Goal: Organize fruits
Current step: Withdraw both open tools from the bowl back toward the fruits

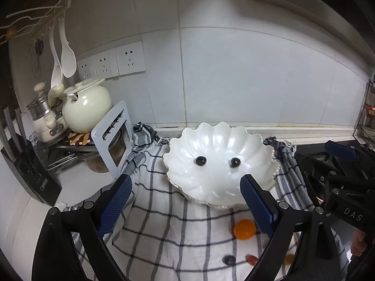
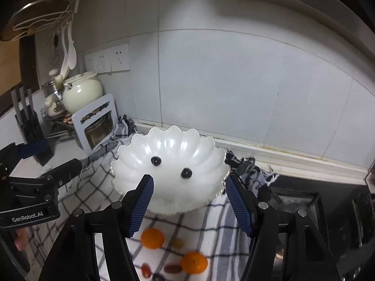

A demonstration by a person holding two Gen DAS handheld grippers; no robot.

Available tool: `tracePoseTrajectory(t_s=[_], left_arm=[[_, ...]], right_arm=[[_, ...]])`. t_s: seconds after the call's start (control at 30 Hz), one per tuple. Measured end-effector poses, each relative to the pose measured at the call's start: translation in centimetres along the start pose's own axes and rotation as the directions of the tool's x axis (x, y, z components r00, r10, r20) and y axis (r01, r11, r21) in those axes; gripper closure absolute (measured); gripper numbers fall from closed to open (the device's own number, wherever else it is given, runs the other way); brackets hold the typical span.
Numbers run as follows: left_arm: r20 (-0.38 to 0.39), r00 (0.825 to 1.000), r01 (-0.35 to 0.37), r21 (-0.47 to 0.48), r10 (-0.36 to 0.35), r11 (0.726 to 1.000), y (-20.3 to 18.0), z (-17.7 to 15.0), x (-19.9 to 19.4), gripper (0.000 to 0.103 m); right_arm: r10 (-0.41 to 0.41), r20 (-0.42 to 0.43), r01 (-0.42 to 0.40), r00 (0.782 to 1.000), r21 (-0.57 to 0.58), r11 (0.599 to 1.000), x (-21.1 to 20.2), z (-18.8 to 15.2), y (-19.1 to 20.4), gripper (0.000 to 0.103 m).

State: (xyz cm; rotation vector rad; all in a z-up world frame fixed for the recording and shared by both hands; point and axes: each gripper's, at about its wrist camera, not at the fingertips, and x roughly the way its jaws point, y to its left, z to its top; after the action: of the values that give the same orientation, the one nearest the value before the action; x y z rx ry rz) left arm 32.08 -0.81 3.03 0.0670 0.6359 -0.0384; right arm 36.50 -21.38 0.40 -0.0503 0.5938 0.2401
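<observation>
Left wrist, gripper: my left gripper (image 1: 185, 201) hangs released, jaws spread wide, nothing between them, above the checked cloth (image 1: 164, 222).
Left wrist, dish: the white shell dish (image 1: 220, 140) sits on the cloth near the wall, holding two dark berries (image 1: 200, 160).
Left wrist, loose fruit: one small orange (image 1: 245, 229) lies on the cloth just before the dish, beside my right finger pad (image 1: 256, 203); a reddish oval fruit (image 1: 252, 259) and a yellowish piece (image 1: 288, 259) lie nearer me.
Right wrist, gripper: my right gripper (image 2: 189, 203) is likewise open and empty, jaws framing the dish's near rim.
Right wrist, loose fruit: this view shows what the other hides, a second orange (image 2: 194, 262), a pale grape (image 2: 177, 243) and two reddish ovals (image 2: 173, 268), all on the cloth below the fingers.
Cross view: each camera catches the other gripper at its edge; only the left wrist view shows the berries' gloss clearly.
Handling, oranges: I judge them light, firm, round and apt to roll; grip across the middle, gently.
Handling, small fruit: soft, slick, easily crushed; close slowly.
Handling, dish: glossy, probably brittle; I would not clamp its rim.
</observation>
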Motion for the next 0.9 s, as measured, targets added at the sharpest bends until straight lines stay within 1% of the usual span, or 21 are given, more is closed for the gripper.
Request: tracePoseTrajectory(t_s=[0.07,0.2,0.47,0.57,0.77,0.9], left_arm=[[0.009,1.000,0.010,0.009,-0.010,1.000,-0.2,-0.6,-1.0,0.008],[0.030,0.999,0.025,0.018,-0.025,1.000,-0.7,-1.9,-2.8,0.008],[0.053,0.998,0.041,0.048,-0.043,0.998,-1.5,-4.0,-5.0,0.008],[0.052,0.997,0.045,0.059,-0.048,0.997,-1.8,-4.7,-5.5,0.008],[0.041,0.998,0.052,0.095,-0.056,0.994,-2.6,-6.4,-6.2,0.008],[0.012,0.997,0.080,0.124,-0.082,0.989,-3.0,-7.6,-6.2,0.008]], right_arm=[[0.000,0.009,0.000,1.000,-0.001,1.000,-1.1,-0.7,0.1,0.038],[-0.024,0.033,0.024,0.999,-0.008,1.000,-3.1,-2.0,0.5,0.038],[-0.042,0.061,0.042,0.997,0.006,0.999,-6.0,-4.6,0.8,0.038],[-0.040,0.058,0.039,0.998,0.007,0.999,-6.6,-5.7,0.9,0.038],[-0.031,0.025,0.030,0.999,0.043,0.999,-7.2,-7.9,0.8,0.038],[-0.045,0.011,0.045,0.999,0.038,0.998,-7.4,-9.1,0.8,0.038]])
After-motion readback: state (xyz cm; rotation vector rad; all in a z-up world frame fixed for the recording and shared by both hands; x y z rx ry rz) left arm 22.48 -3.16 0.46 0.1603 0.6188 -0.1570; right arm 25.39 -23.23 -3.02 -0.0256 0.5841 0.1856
